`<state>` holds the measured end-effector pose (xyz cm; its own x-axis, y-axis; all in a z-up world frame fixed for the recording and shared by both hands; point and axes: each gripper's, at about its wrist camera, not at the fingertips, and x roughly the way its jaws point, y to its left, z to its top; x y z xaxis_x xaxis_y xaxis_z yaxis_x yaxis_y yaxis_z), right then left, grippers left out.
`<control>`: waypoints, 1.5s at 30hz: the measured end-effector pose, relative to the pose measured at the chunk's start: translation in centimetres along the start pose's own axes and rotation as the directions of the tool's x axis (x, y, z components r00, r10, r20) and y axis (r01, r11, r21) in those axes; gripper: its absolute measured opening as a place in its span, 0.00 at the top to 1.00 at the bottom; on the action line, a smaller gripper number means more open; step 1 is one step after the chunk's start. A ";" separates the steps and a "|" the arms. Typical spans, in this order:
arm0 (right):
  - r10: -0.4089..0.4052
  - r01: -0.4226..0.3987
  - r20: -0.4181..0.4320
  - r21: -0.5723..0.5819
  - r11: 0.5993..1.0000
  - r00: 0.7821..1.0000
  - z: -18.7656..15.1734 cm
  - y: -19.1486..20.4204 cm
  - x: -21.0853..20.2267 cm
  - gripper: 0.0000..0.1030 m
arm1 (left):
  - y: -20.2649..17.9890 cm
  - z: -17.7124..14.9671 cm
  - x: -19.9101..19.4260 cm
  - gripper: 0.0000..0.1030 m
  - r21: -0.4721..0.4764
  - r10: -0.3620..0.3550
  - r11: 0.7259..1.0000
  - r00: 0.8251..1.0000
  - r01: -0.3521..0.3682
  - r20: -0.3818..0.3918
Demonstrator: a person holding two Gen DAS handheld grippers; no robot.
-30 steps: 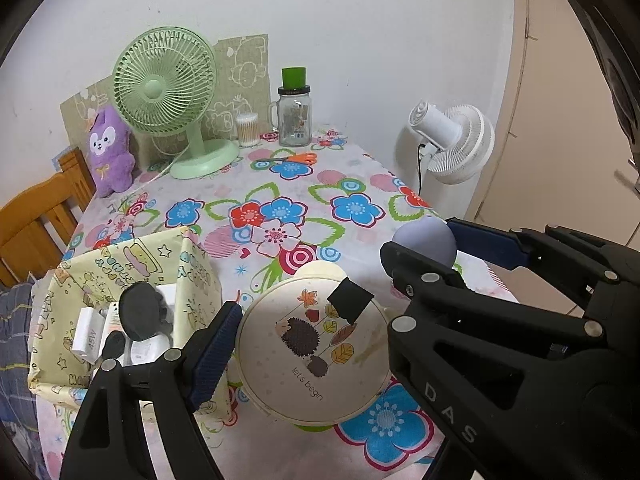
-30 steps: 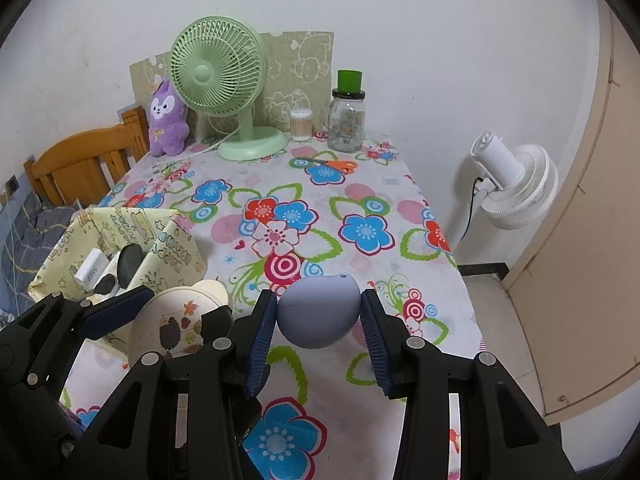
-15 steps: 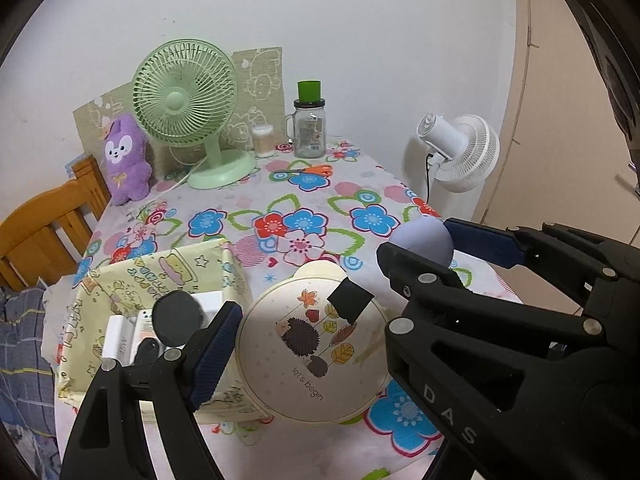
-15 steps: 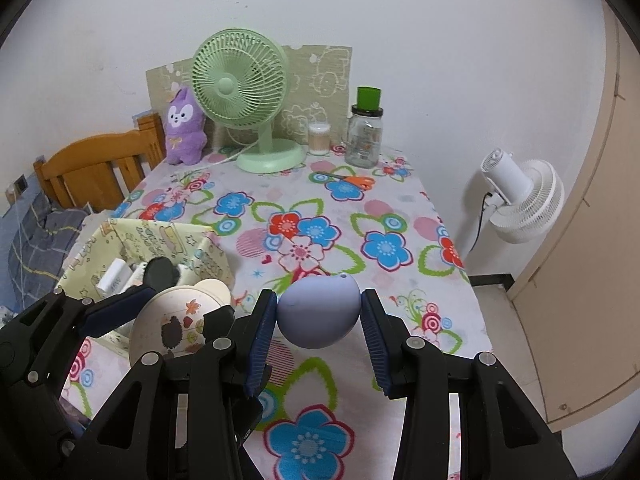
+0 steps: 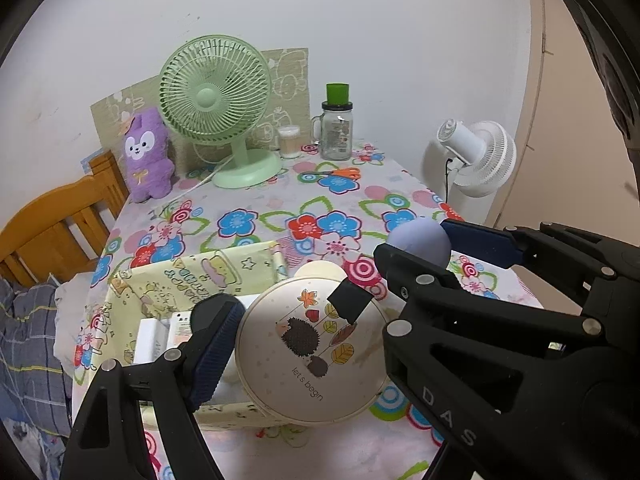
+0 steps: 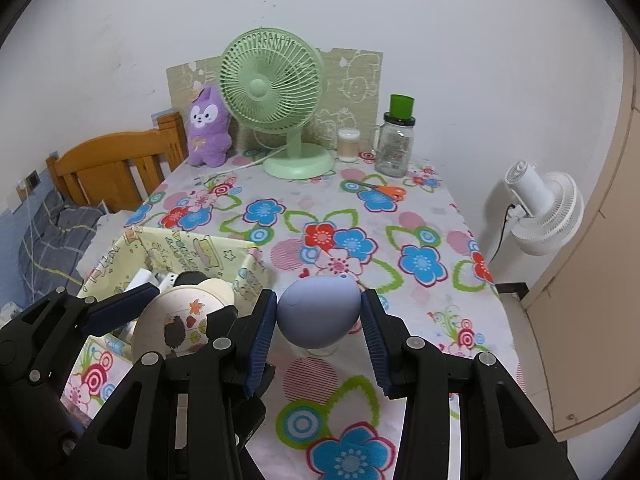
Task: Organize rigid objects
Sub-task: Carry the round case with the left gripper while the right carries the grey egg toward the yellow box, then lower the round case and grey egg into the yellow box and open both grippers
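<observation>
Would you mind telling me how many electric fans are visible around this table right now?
2. The green desk fan stands at the table's far end, between the purple plush toy and the glass jar. The white fan stands off the table, beside its right edge.

Open tablecloth (image 6: 360, 208) mid-table, yellow box (image 6: 192, 248) left, green fan (image 6: 276, 92) behind

The matt lavender egg-shaped plastic object (image 6: 318, 312) looks smooth. The round cream tin with a hedgehog print (image 5: 312, 350) has a satin sheen. The flowered tablecloth (image 6: 420, 216) is cloth. The pale-yellow printed fabric box (image 6: 192, 250) looks soft. The orange-brown wooden chair (image 6: 116, 164) is glossy.
</observation>
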<state>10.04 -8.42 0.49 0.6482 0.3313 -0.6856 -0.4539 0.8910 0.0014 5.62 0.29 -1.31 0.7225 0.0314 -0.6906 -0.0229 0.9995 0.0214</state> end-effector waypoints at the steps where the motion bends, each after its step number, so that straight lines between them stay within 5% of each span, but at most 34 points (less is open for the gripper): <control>1: 0.001 -0.001 -0.001 -0.001 1.000 1.000 0.1 0.2 0.1 0.56 | 0.2 0.0 0.0 0.18 -0.001 0.000 1.000 1.000 0.000 -0.001; 45: 0.103 -0.114 -0.188 -0.047 0.992 0.977 0.8 11.5 8.9 0.55 | 11.7 -3.2 3.7 0.18 -0.063 0.044 0.997 0.991 -0.053 -0.126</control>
<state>11.09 5.01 -5.00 0.4712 0.3568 -0.8066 -0.5532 0.8319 0.0448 5.81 12.13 -5.94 0.6282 0.0753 -0.7744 -0.1047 0.9944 0.0118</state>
